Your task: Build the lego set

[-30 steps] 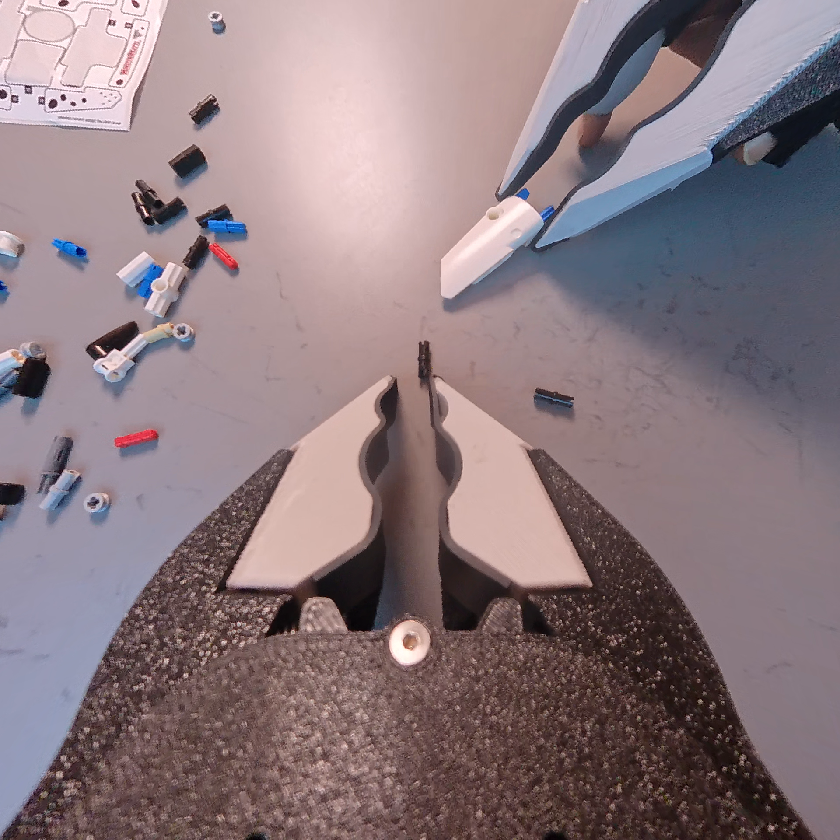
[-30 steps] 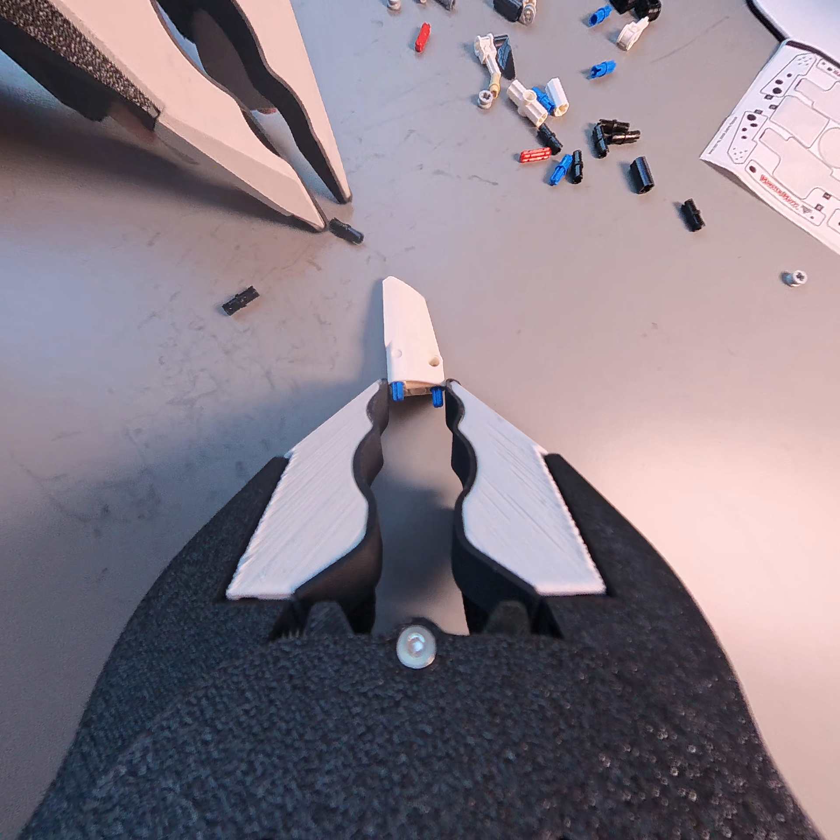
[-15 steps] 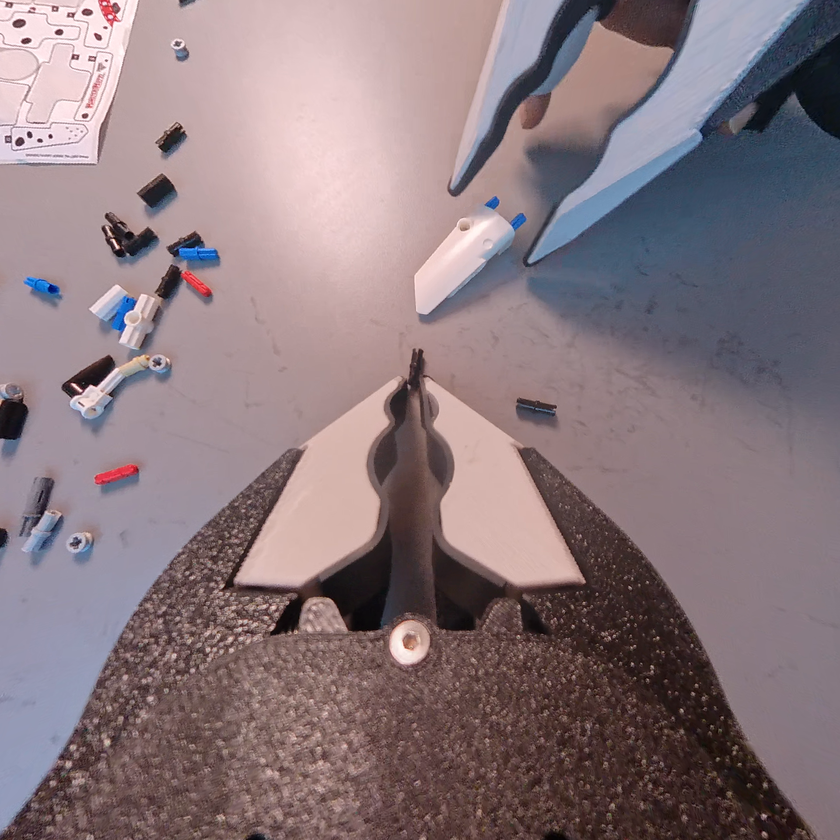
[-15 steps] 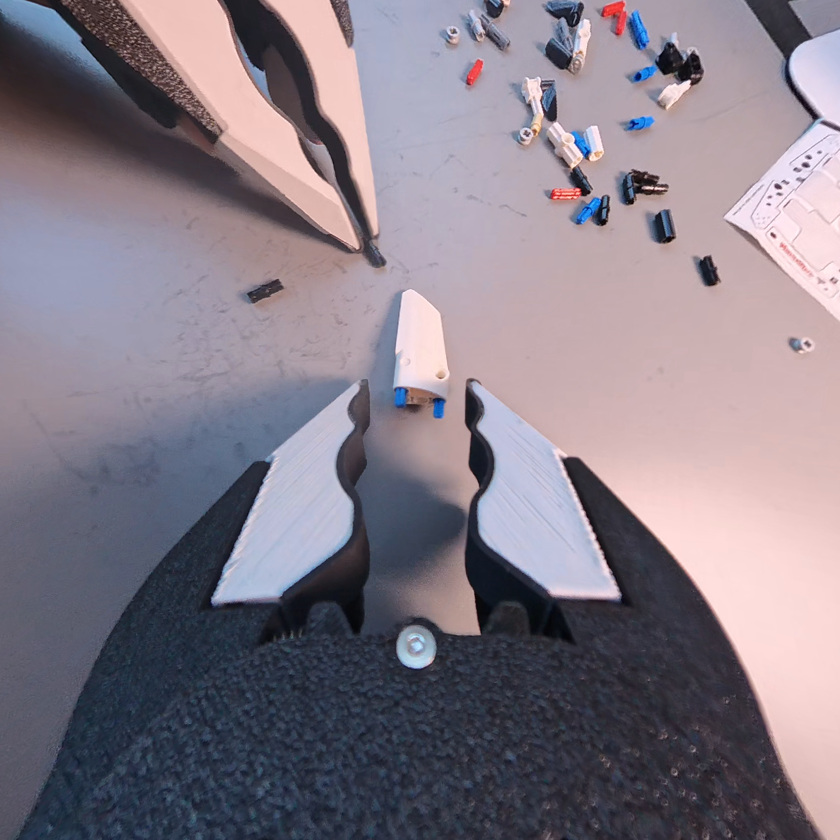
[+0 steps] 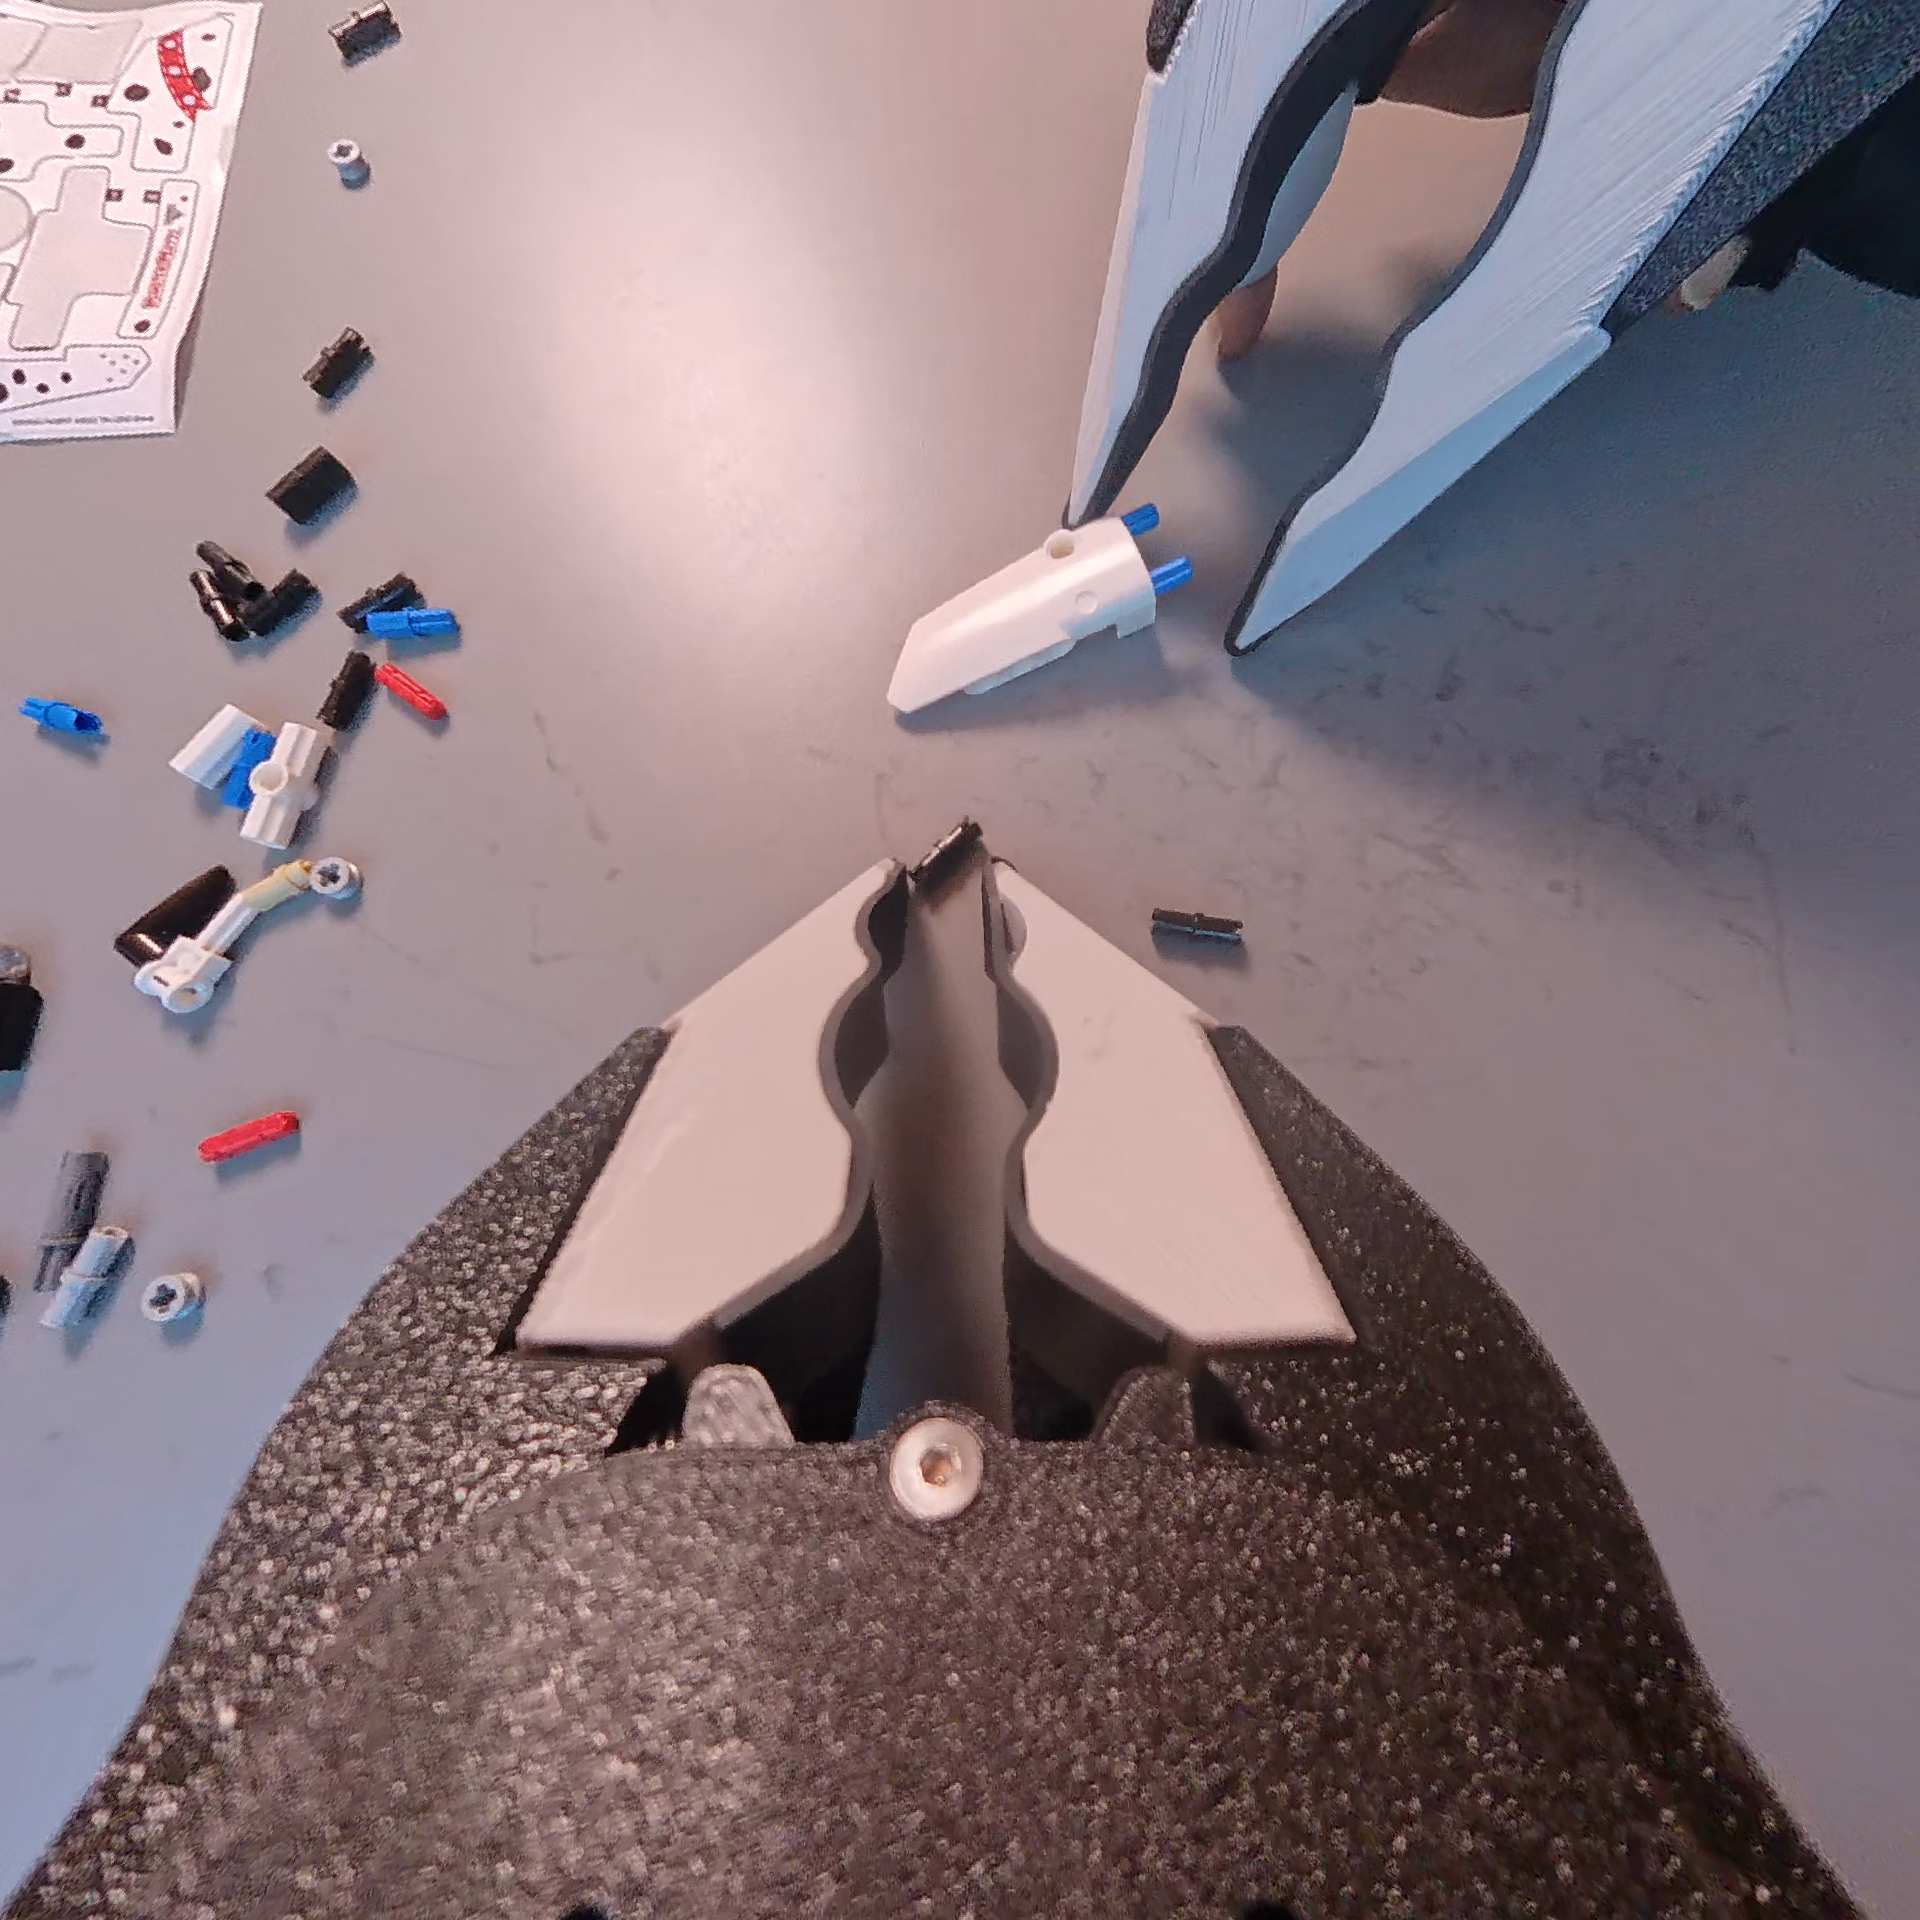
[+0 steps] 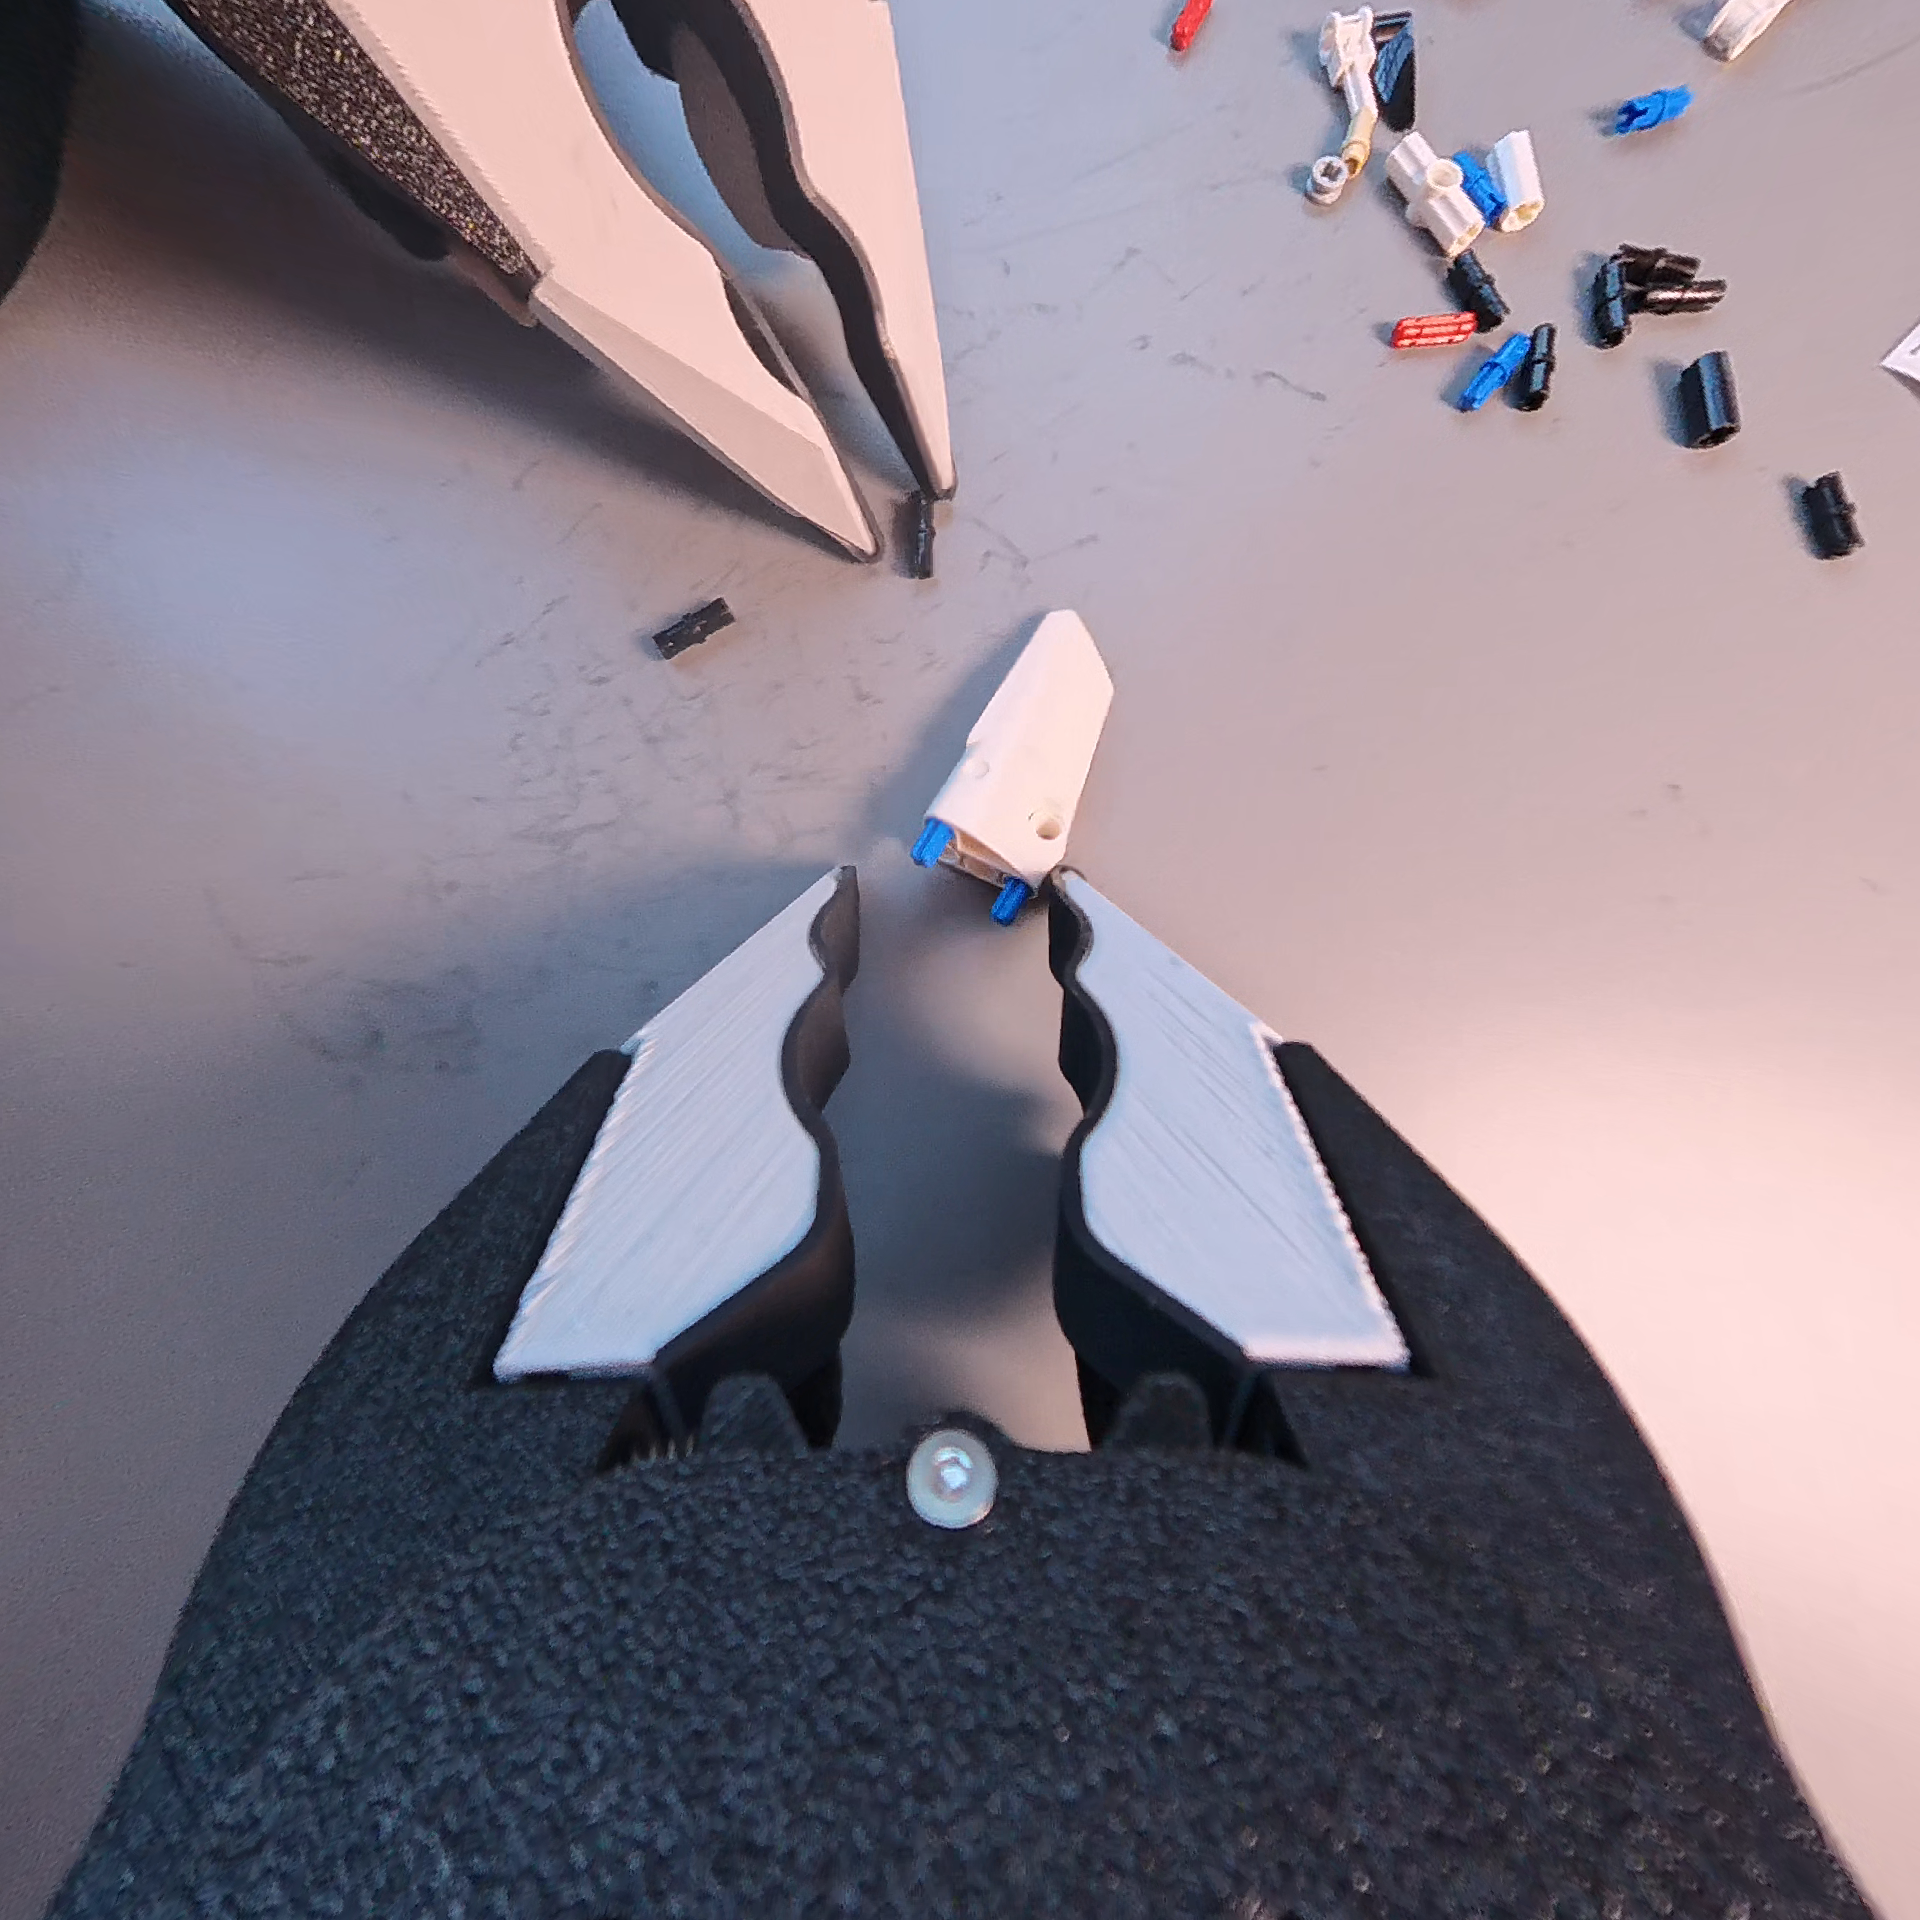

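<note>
My left gripper (image 5: 940, 873) is shut on a small black pin (image 5: 948, 854), which sticks out tilted from the fingertips. It also shows in the right wrist view (image 6: 906, 520), upper left, with the pin (image 6: 920, 538) close above the table. A white wedge-shaped panel (image 5: 1029, 613) with two blue pins (image 5: 1169, 569) at its blunt end lies on the grey table. My right gripper (image 6: 951, 883) is open and empty just behind the panel (image 6: 1023, 758). Its right fingertip (image 6: 1065, 888) is at the panel's corner, beside a blue pin (image 6: 1006, 899).
A second black pin (image 5: 1195, 925) lies on the table right of my left fingertips, also in the right wrist view (image 6: 694, 629). Several loose black, blue, red and white parts (image 5: 270, 769) are scattered at the left. A printed sticker sheet (image 5: 94, 208) lies at the far left. About 7 centimetres separates my left fingertips from my right.
My left gripper closed on the black pin and tilted it. My right gripper opened wider off the white panel's blue pins, and the panel turned on the table.
</note>
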Tool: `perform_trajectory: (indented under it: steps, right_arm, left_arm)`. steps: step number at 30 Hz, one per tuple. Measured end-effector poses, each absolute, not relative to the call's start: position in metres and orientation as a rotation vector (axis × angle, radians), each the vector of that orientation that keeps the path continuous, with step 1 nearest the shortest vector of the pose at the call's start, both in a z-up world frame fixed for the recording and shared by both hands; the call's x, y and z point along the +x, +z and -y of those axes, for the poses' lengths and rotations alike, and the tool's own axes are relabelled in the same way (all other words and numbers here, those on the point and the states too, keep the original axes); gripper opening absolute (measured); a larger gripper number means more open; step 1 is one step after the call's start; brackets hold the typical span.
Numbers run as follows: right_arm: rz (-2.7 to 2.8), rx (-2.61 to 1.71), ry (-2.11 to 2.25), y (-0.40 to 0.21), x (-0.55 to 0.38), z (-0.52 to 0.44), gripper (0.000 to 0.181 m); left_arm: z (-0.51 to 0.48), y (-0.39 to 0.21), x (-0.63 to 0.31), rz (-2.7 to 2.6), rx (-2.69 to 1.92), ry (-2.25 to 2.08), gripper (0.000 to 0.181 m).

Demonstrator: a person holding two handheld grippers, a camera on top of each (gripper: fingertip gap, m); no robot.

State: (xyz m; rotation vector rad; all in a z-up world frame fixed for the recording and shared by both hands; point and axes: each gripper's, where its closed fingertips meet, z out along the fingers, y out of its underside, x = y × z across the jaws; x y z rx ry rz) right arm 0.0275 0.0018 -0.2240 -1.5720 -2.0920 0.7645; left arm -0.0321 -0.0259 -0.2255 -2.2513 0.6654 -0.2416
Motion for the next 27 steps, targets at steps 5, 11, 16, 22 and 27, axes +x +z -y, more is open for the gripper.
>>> perform_trajectory:
  steps: [5,11,16,22,27]
  right_arm:
    - [2.092,-1.57,0.786,-0.223,0.029,0.0,0.035]
    - [2.09,-1.565,0.804,-0.223,0.03,0.0,0.035]
    - [2.098,-1.553,0.804,-0.223,0.03,0.0,0.035]
    - [2.095,-1.543,0.813,-0.223,0.03,0.0,0.035]
    - [2.099,-1.528,0.814,-0.223,0.03,-0.001,0.034]
  left_arm:
    - [0.03,-0.226,-0.027,-0.786,-2.219,-0.279,0.008]
    - [0.035,-0.226,-0.03,-0.808,-2.222,-0.302,0.011]
    - [0.032,-0.224,-0.027,-0.877,-2.18,-0.301,0.022]
    - [0.027,-0.225,-0.027,-0.883,-2.187,-0.347,0.022]
    - [0.03,-0.225,-0.023,-0.92,-2.166,-0.316,0.013]
